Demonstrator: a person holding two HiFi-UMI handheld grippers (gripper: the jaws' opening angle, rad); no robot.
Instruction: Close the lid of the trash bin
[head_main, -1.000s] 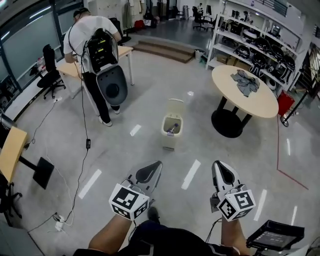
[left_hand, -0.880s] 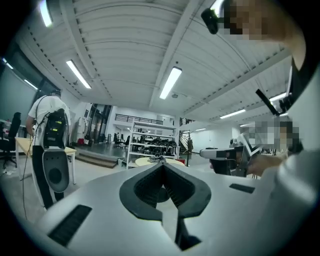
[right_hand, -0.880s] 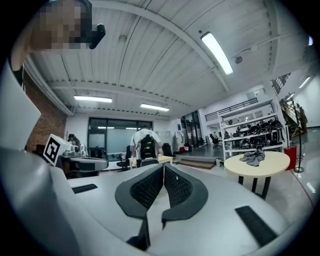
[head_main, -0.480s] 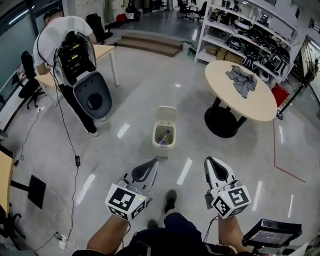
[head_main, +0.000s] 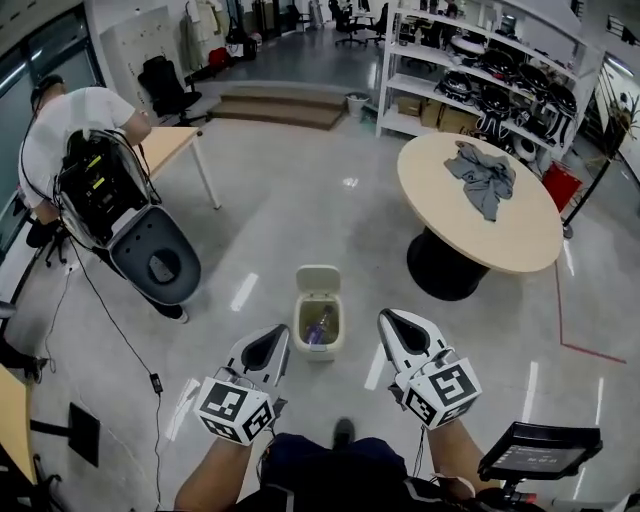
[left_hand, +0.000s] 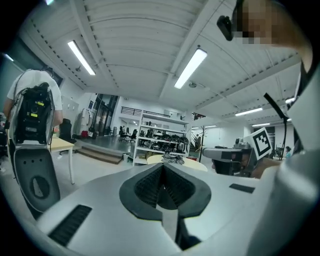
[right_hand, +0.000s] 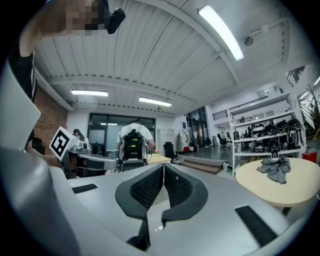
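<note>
A small cream trash bin (head_main: 319, 330) stands on the floor just ahead, with its lid (head_main: 318, 279) raised upright at the far side and some rubbish showing inside. My left gripper (head_main: 272, 341) hangs to the bin's near left and my right gripper (head_main: 398, 325) to its near right; neither touches it. Both are shut with nothing between the jaws. The left gripper (left_hand: 163, 166) and the right gripper (right_hand: 163, 167) views look level across the room, jaws pressed together, and the bin is outside both.
A round wooden table (head_main: 520, 240) with a grey cloth (head_main: 482, 176) stands at the right. A person wearing a bulky backpack rig (head_main: 110, 200) bends at a desk (head_main: 170, 143) on the left. Shelves (head_main: 480, 70) line the back. A cable (head_main: 120, 340) trails on the floor.
I have walked forward: the bin has come from the middle distance to just ahead, between the two grippers. Both grippers stay shut, held the same way.
</note>
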